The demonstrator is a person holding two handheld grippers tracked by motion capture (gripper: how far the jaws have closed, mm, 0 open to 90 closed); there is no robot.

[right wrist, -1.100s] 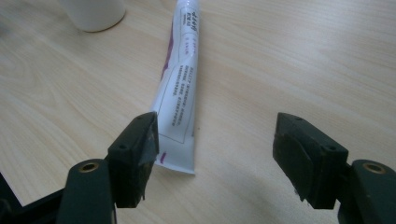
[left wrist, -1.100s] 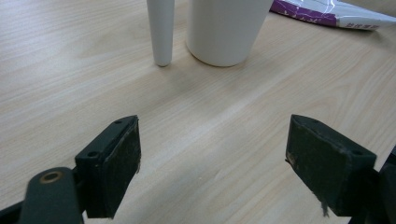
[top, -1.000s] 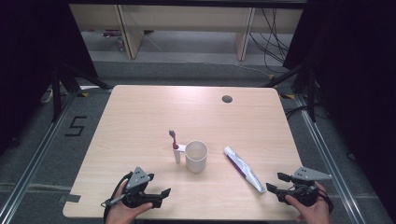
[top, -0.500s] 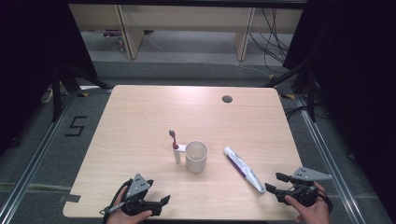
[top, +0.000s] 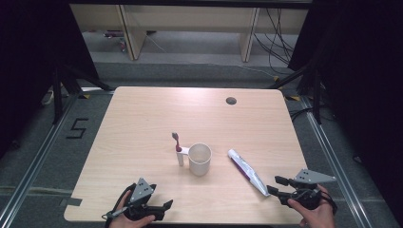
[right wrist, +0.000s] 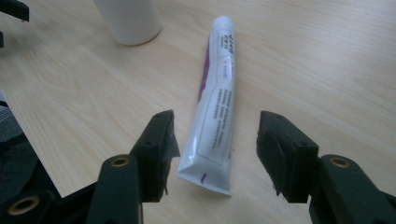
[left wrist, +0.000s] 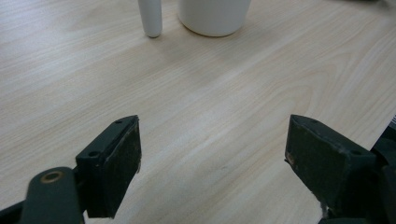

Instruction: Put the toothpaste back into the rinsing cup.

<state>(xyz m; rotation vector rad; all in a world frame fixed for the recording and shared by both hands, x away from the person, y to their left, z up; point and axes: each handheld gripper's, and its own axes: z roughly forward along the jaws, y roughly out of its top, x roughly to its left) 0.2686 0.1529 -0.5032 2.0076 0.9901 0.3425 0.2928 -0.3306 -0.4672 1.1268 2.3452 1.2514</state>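
— Where's the high camera? 
— Fixed above the near edge of the table [top: 142, 118], facing forward and down, far enough back to take in the whole top and the floor beyond.
— And the two riding ones?
— Low and close to the wood. The left gripper view looks along the tabletop toward the white cup [left wrist: 214, 16]; the right gripper view looks along the toothpaste tube [right wrist: 215, 98] to that same cup [right wrist: 130, 21].
— So they overlap?
— On the cup [top: 200, 159], which the high view holds mid-table

Grey floor [top: 43, 142], pale shelving [top: 190, 28] behind, dark curtains [top: 361, 71].
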